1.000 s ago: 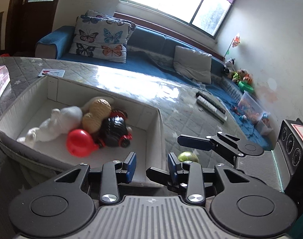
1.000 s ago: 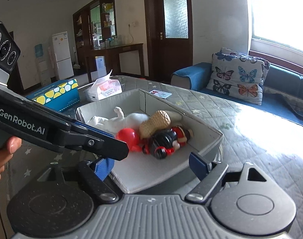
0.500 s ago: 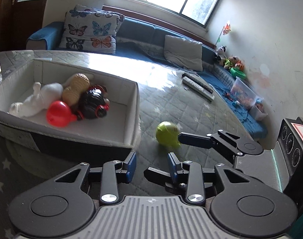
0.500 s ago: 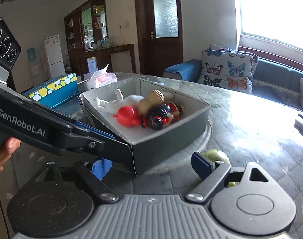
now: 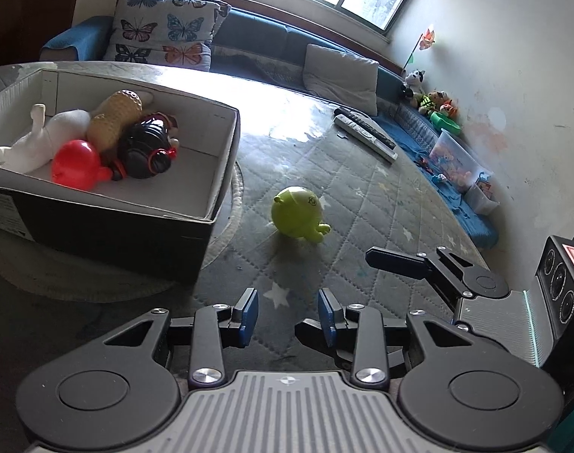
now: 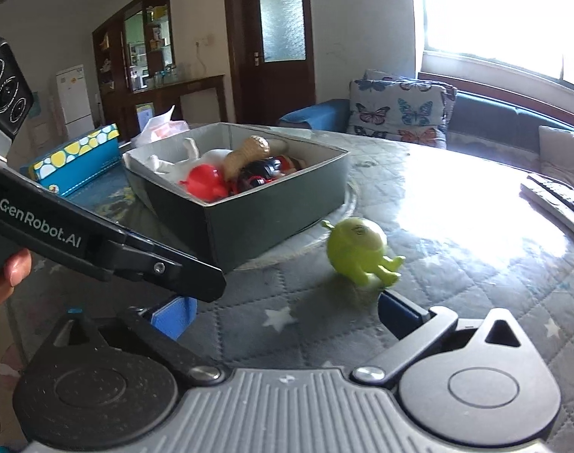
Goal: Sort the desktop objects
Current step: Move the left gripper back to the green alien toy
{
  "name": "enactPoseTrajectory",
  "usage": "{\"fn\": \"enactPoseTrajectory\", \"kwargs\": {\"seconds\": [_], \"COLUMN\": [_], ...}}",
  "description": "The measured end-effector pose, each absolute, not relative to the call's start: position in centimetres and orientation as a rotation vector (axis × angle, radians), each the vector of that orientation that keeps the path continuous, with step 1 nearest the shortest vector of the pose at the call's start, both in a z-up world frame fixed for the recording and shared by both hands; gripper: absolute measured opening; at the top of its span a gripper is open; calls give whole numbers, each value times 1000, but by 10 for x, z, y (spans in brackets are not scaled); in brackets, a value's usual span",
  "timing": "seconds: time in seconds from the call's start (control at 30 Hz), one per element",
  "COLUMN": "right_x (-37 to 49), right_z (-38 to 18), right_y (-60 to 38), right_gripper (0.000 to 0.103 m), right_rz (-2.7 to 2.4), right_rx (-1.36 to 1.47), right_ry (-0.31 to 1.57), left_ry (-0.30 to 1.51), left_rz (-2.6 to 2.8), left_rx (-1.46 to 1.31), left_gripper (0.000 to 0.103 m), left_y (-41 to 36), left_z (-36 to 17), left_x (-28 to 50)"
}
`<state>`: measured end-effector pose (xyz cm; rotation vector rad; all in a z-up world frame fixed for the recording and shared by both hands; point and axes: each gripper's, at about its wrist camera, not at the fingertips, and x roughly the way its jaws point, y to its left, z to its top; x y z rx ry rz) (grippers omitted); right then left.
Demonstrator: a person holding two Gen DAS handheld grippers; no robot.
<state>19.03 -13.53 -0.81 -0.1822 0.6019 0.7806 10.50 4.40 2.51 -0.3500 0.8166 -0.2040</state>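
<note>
A green round toy figure (image 5: 297, 212) lies on the quilted table cover, to the right of a dark cardboard box (image 5: 109, 226); the toy also shows in the right wrist view (image 6: 357, 251). The box (image 6: 275, 204) holds a white plush toy (image 5: 41, 139), a red ball toy (image 5: 75, 164), a peanut toy (image 5: 115, 119) and a black doll (image 5: 147, 149). My left gripper (image 5: 287, 317) is open and empty, short of the green toy. My right gripper (image 6: 283, 311) is open wide and empty, low over the table just in front of the green toy.
Two remote controls (image 5: 364, 134) lie far right on the table. A blue patterned tissue box (image 6: 75, 162) and a tissue pack (image 6: 162, 128) sit beyond the cardboard box. A sofa with a butterfly pillow (image 5: 162, 34) is behind the table.
Both grippers have pulled back from over the box and dropped toward the table. The green toy has come into full view in front of them. The left gripper's jaws have opened wider.
</note>
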Motion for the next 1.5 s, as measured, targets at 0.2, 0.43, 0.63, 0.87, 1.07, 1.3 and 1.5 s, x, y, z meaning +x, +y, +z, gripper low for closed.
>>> {"fn": "enactPoseTrajectory", "kwargs": {"seconds": [0.2,0.43,0.63,0.87,1.07,1.3,1.5], "right_x": [201,229,256,282,296,309,318], "right_z": [-11,-15,-16,-21,-26,-31,-36], "right_y": [-144,-152,-159,-155,-148,-137,-128], "right_gripper": [103,103,103,103,103,101,93], "right_rz": [794,839,865,900,936,957,972], "right_rx": [-190,-207,-207,-210,-195,-179,-172], "right_ry": [589,642,676,703,702,709,720], "left_ry": [812,809,792,779,753,727,718], "left_rz": [-168,-113,-60,0,45,68,64], "left_rx": [-394,-419,-429,-463,-512,-556,-576], "left_gripper": [37,37,37,37,37,37,38], "left_y": [34,17,6,1,4,10,14], "left_z": [21,16,14,11,7,4,3], "left_x": [114,129,147,169,181,193,194]}}
